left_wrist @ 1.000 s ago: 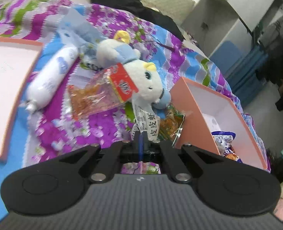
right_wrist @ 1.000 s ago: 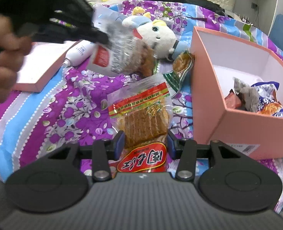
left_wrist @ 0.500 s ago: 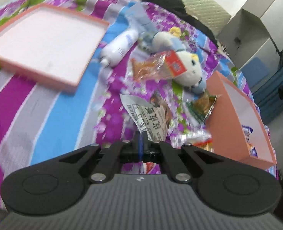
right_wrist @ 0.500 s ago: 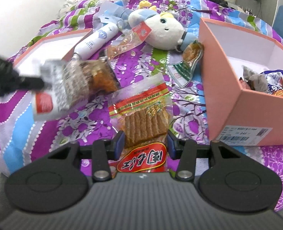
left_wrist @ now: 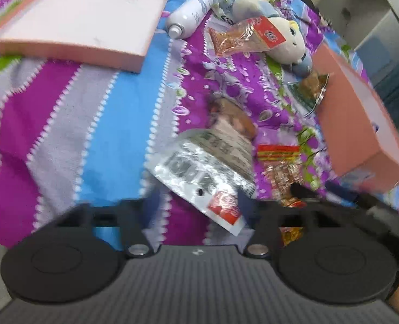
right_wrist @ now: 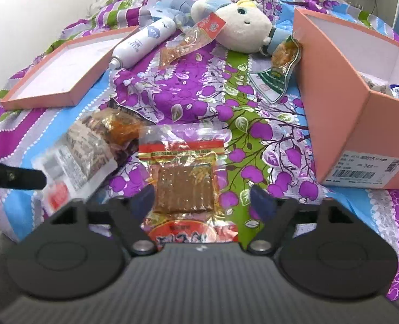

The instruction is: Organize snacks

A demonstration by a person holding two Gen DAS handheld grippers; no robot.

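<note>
My left gripper [left_wrist: 196,202] is open; a silver snack packet with a red corner [left_wrist: 207,170] lies loose between its fingers on the bedspread. It also shows in the right wrist view [right_wrist: 80,151]. My right gripper [right_wrist: 202,201] is open around a red-and-gold packet of brown bars [right_wrist: 184,178], which lies on the bed; it also shows in the left wrist view [left_wrist: 279,164]. The pink box [right_wrist: 337,113] stands at the right with wrapped snacks inside. An orange packet with a red label [right_wrist: 191,39] and a green packet [right_wrist: 277,78] lie farther back.
The pink box lid [right_wrist: 61,70] lies open side up at the left. A white bottle [right_wrist: 142,41] and a plush toy [right_wrist: 239,25] lie at the back of the purple flowered bedspread [right_wrist: 188,94]. The left gripper's finger [right_wrist: 13,178] pokes in at the left edge.
Both grippers have opened. The left one carried the silver packet down to the left and let it go on the bed. The right one released the bar packet, which now lies flat.
</note>
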